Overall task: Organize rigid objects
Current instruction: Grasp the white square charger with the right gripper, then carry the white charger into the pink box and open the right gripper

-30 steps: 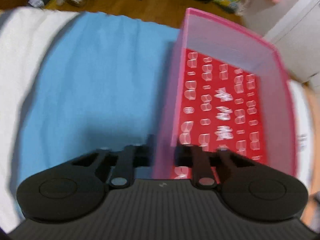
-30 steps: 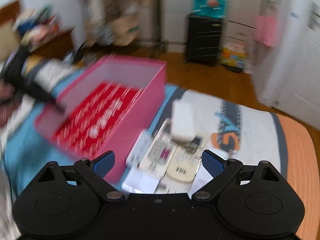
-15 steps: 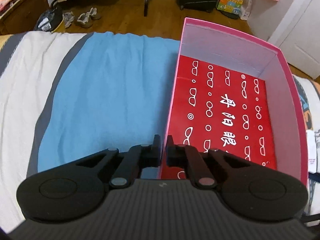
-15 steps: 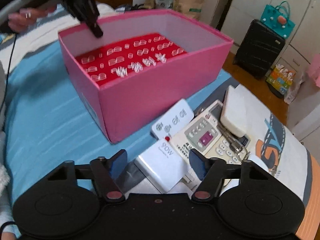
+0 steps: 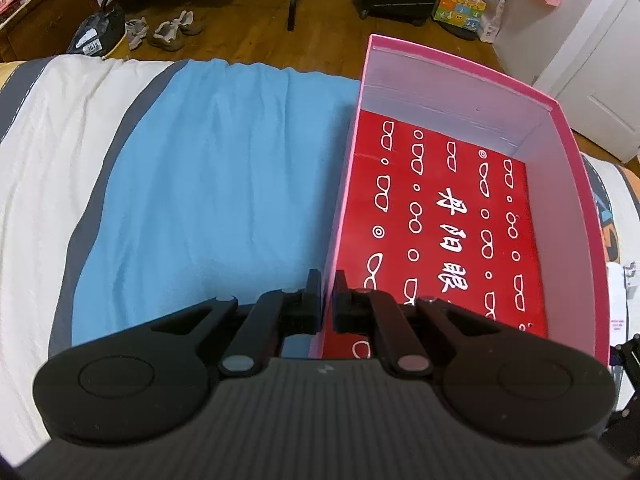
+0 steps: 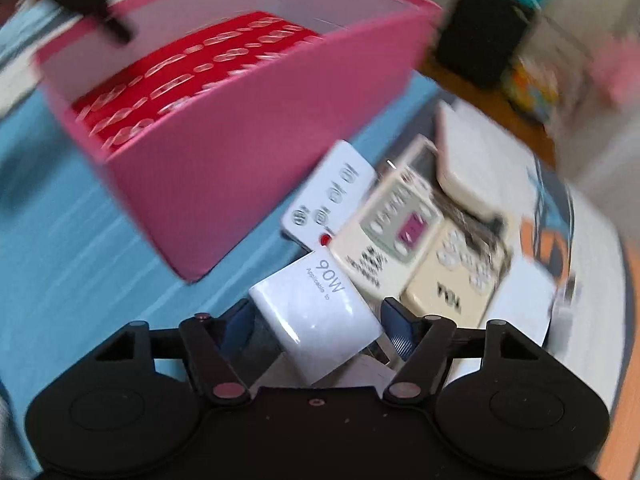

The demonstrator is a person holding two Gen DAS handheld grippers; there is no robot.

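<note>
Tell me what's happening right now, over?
Left hand-held gripper shut on pink box wall. Right hand-held gripper opening, white charger between its jaws. Remotes crowd close behind.

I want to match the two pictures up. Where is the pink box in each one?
Left wrist view: the pink box fills the right half, seen from above, and the left gripper is shut on its near wall.
Right wrist view: it is in the upper left, seen from outside past one corner.
Shared landmark: the red lining with white glasses shapes on the box's floor.
</note>
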